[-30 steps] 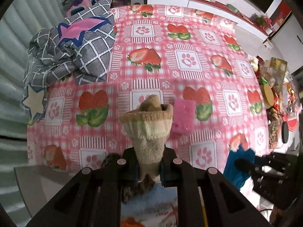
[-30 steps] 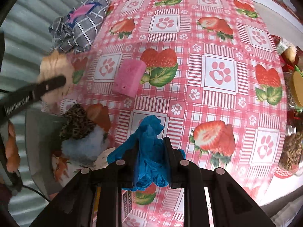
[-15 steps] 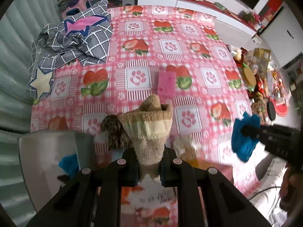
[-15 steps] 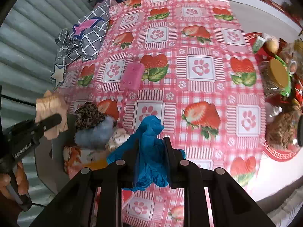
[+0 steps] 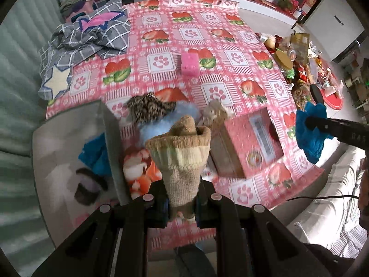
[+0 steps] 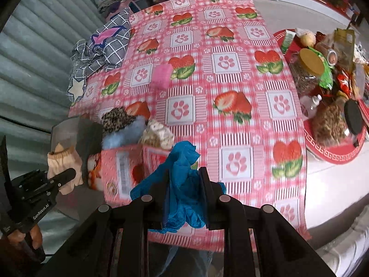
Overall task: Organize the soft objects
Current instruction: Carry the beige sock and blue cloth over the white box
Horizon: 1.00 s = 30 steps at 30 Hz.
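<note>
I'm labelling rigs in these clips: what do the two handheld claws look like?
Both are matte black. The left claw and the right claw each have two flat, straight fingers on a broad black frame studded with round silver screw heads. Seen from the side, the left one bears white "GenRobot.AI" lettering on its body, with a thin black cable trailing below.

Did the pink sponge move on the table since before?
No. The pink sponge still sits beside the same strawberry print on the tablecloth; only the cameras pulled back.
</note>
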Available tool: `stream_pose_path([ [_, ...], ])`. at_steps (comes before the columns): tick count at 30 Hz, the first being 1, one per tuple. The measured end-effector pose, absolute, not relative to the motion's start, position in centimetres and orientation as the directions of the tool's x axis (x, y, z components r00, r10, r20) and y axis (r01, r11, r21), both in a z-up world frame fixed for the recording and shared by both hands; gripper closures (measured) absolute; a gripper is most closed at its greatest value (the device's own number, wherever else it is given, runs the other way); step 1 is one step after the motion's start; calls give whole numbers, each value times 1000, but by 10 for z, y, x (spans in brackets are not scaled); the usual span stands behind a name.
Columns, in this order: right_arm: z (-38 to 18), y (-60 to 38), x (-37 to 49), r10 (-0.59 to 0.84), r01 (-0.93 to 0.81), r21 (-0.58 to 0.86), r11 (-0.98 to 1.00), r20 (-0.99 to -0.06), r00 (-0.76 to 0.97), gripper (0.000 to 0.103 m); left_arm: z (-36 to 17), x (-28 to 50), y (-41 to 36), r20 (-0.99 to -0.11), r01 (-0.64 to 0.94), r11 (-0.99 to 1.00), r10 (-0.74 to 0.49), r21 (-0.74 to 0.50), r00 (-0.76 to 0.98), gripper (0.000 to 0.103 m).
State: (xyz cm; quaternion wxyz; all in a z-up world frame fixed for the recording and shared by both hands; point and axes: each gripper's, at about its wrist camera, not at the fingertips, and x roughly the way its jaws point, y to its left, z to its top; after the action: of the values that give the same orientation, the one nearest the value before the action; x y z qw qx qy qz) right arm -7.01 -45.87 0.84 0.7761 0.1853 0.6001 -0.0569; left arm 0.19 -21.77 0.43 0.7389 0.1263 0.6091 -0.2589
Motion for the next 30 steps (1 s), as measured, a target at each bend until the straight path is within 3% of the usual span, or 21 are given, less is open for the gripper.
stream_pose_path([
  [14,18,-378,-101,174,225,240,944,-944,280,80,14,-23,-156,-958,455,880,-235,-137,166,86],
  [30,23,-292,-74,221,39,238,971,-943,251,80,11,-25,-70,-954,279,948,-215,-153,209,85],
])
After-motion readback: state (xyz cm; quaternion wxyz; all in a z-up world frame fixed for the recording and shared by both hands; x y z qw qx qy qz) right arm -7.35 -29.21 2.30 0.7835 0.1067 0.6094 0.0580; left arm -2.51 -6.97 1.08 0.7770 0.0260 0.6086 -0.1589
